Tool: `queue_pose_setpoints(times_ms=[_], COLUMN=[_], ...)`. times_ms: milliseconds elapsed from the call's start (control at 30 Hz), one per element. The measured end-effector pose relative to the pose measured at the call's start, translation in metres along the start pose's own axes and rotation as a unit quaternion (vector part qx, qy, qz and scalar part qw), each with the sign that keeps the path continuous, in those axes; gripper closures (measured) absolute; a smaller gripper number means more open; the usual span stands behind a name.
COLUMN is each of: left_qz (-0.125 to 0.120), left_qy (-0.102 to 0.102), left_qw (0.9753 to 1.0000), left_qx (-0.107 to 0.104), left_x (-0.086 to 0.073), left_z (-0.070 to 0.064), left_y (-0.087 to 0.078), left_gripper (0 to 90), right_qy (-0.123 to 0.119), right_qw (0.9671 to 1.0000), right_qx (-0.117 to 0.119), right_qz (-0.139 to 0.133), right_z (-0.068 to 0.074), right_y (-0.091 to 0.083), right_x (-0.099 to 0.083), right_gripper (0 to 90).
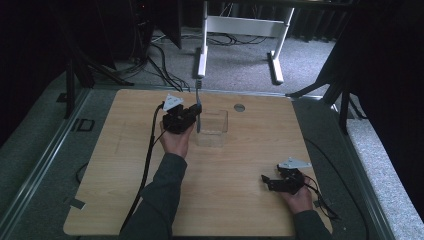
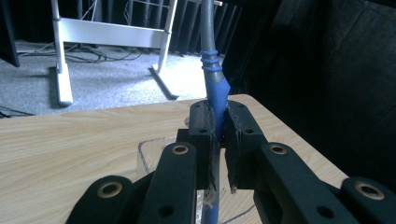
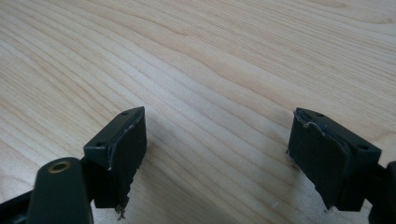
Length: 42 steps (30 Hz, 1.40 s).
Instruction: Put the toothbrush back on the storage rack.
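My left gripper is shut on an upright utensil with a blue handle and a grey upper shaft. The utensil's lower end reaches down into a clear plastic container at the table's middle back, whose rim shows just below the jaws. My right gripper hovers low over bare wood near the front right of the table. It is open, with nothing between its pads.
A small round grey disc lies on the table behind the container. The left gripper's cable trails toward the front edge. A white desk frame stands on the carpet beyond the table. Dark stands flank both sides.
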<state>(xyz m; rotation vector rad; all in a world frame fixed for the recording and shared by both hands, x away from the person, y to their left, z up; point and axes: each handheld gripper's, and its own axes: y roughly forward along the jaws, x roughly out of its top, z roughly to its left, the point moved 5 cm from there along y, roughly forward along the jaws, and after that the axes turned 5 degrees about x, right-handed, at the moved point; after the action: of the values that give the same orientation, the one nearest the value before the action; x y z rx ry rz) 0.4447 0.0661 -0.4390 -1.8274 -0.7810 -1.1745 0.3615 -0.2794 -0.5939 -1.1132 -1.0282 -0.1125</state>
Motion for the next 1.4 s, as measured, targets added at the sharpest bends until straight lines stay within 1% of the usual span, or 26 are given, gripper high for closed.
queue_pose_setpoints(times_ms=[100, 267, 400, 500, 667, 767, 833, 867, 900, 967, 1033, 1200, 1267, 1400], left_qz=[-0.005, -0.013, -0.027, -0.029, -0.029, -0.035, -0.037, -0.037, -0.037, -0.039, -0.040, -0.040, -0.040, -0.032], left_qy=[0.003, -0.003, -0.008, -0.008, -0.006, -0.004, 0.003, 0.003, 0.013, 0.023, 0.031, 0.039, 0.039, 0.045], left_qw=[1.0000, 0.9999, 0.9996, 0.9995, 0.9995, 0.9993, 0.9992, 0.9992, 0.9991, 0.9985, 0.9981, 0.9978, 0.9979, 0.9979], left_qx=[0.003, 0.005, -0.002, -0.001, 0.005, 0.011, 0.014, 0.014, 0.019, 0.030, 0.036, 0.034, 0.034, 0.033], left_x=[0.000, 0.000, 0.000, -0.001, -0.002, -0.003, -0.004, -0.004, -0.006, -0.007, -0.007, -0.009, -0.010, -0.013], left_z=[-0.001, 0.002, 0.001, 0.000, 0.001, 0.002, 0.001, 0.001, 0.001, 0.001, 0.000, -0.001, -0.001, 0.001], left_y=[0.002, 0.004, 0.007, 0.009, 0.012, 0.015, 0.017, 0.017, 0.018, 0.019, 0.020, 0.023, 0.023, 0.026], left_gripper=[82.0, 82.0, 82.0, 82.0, 81.9, 82.0, 81.9, 81.9, 82.0, 81.9, 82.0, 81.9, 81.8, 81.8], right_qy=[0.000, -0.001, 0.000, -0.001, -0.001, -0.001, -0.001, -0.001, -0.001, -0.001, -0.001, -0.001, -0.001, -0.001], right_qw=[1.0000, 1.0000, 1.0000, 1.0000, 1.0000, 1.0000, 1.0000, 1.0000, 1.0000, 1.0000, 1.0000, 1.0000, 1.0000, 1.0000], right_qx=[0.000, 0.000, 0.000, 0.001, 0.001, 0.001, 0.001, 0.001, 0.001, 0.001, 0.001, 0.001, 0.001, 0.001], right_qz=[0.000, 0.000, 0.000, 0.000, 0.000, 0.000, 0.000, 0.000, 0.000, 0.000, 0.000, 0.000, 0.000, 0.000], right_z=[0.000, 0.000, 0.000, 0.000, 0.000, 0.000, 0.000, 0.000, 0.000, 0.000, 0.000, 0.000, 0.000, 0.000], right_y=[0.000, 0.000, 0.000, 0.000, 0.000, 0.000, 0.000, 0.000, 0.000, 0.000, 0.000, 0.000, 0.000, 0.000], right_x=[0.000, 0.000, 0.000, 0.000, 0.000, 0.000, 0.000, 0.000, 0.000, 0.000, 0.000, 0.000, 0.000, 0.000], right_gripper=[19.1, 19.1, 19.1, 19.1, 19.2, 19.1, 19.1, 19.1, 19.1, 19.1, 19.1, 19.1, 19.1, 19.1])
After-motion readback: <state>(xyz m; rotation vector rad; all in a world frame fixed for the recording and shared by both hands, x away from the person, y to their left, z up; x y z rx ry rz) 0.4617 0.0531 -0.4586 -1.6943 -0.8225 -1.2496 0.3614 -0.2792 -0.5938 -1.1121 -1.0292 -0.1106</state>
